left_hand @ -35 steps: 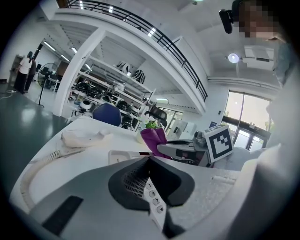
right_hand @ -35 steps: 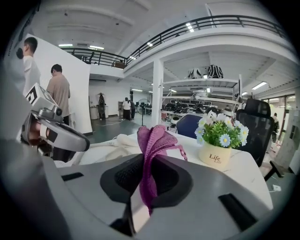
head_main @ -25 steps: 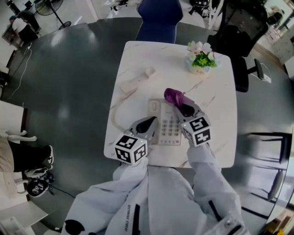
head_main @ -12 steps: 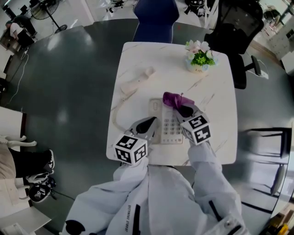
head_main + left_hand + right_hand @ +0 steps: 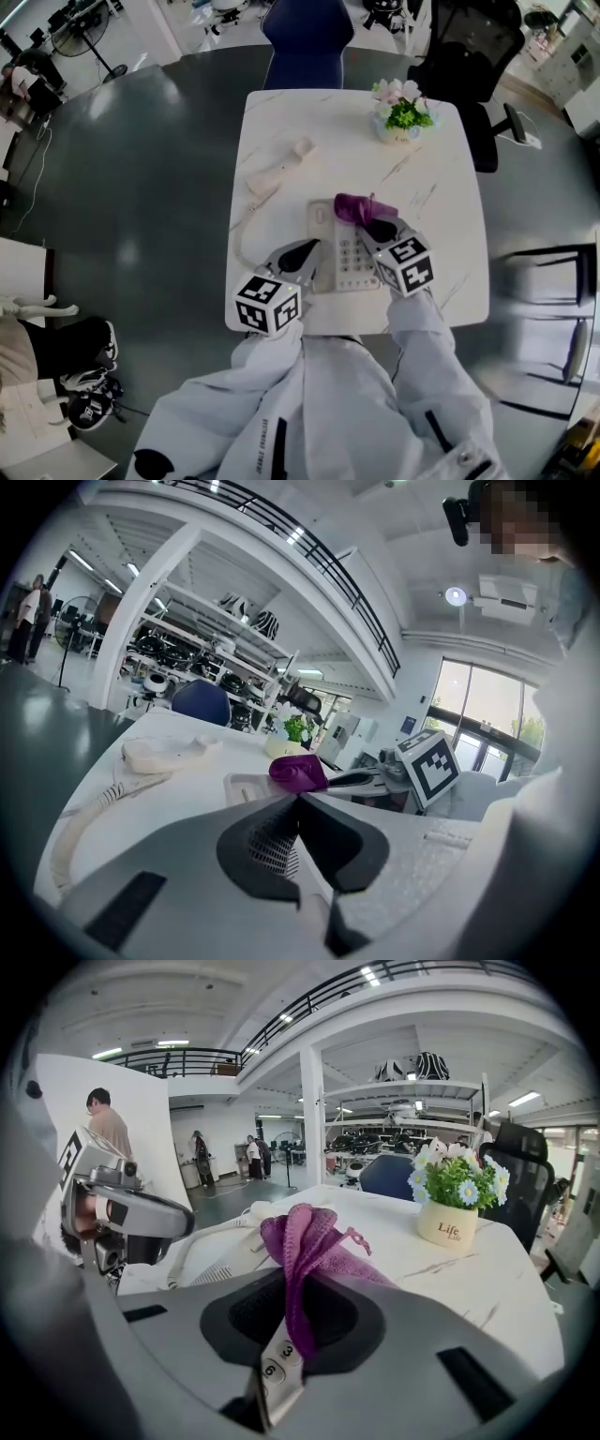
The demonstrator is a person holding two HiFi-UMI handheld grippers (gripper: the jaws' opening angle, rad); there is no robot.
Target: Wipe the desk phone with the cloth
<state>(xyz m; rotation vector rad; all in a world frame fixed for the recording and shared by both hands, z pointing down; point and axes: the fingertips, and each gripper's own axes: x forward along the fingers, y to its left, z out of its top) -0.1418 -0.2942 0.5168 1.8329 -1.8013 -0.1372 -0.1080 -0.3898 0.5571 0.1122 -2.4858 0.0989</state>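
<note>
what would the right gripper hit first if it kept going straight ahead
Probably nothing: the right gripper, shut on the cloth, points over bare tabletop between the handset and the flower pot, though depth is unclear.

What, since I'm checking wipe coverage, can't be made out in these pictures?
- Head view: the right side of the white push-button desk phone, covered by the right claw and its purple knitted cloth.
- Right gripper view: cloth-to-phone contact, blocked by the claw's body.
- Head view: key print, too small.
- Left gripper view: whatever lies under the shut left claw, behind its own body.
</note>
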